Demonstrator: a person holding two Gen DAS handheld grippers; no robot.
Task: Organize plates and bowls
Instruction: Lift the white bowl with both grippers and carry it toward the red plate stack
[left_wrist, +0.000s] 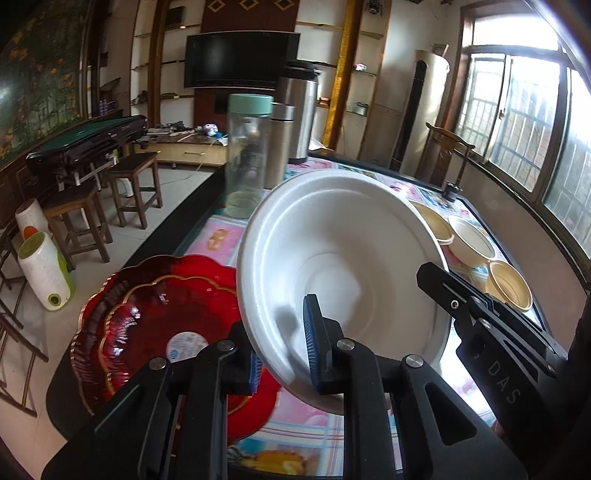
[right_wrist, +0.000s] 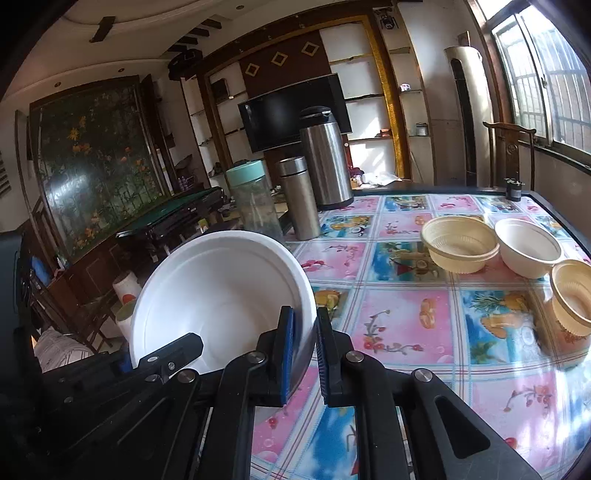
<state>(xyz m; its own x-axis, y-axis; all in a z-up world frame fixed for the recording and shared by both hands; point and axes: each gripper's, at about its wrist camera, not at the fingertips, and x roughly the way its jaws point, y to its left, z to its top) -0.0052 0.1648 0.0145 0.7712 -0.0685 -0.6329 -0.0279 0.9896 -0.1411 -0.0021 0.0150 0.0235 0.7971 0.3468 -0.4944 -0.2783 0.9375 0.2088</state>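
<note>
A large white bowl (left_wrist: 332, 258) hangs tilted above the table, open side towards the cameras. My left gripper (left_wrist: 282, 354) is shut on its near left rim, one blue pad inside and one outside. My right gripper (right_wrist: 304, 354) is shut on the opposite rim of the white bowl (right_wrist: 221, 295). Its black fingers (left_wrist: 447, 291) show at the bowl's right edge in the left wrist view. Under the bowl's left side lies a red scalloped glass plate (left_wrist: 147, 325). Cream bowls (right_wrist: 458, 243) and a white bowl (right_wrist: 528, 247) stand at the table's right.
A green-lidded glass jar (right_wrist: 255, 199), a steel flask (right_wrist: 299, 195) and a steel thermos jug (right_wrist: 327, 158) stand at the far left of the patterned tablecloth (right_wrist: 399, 317). Another cream bowl (right_wrist: 572, 295) sits near the right edge. Wooden stools (left_wrist: 136, 184) stand on the floor to the left.
</note>
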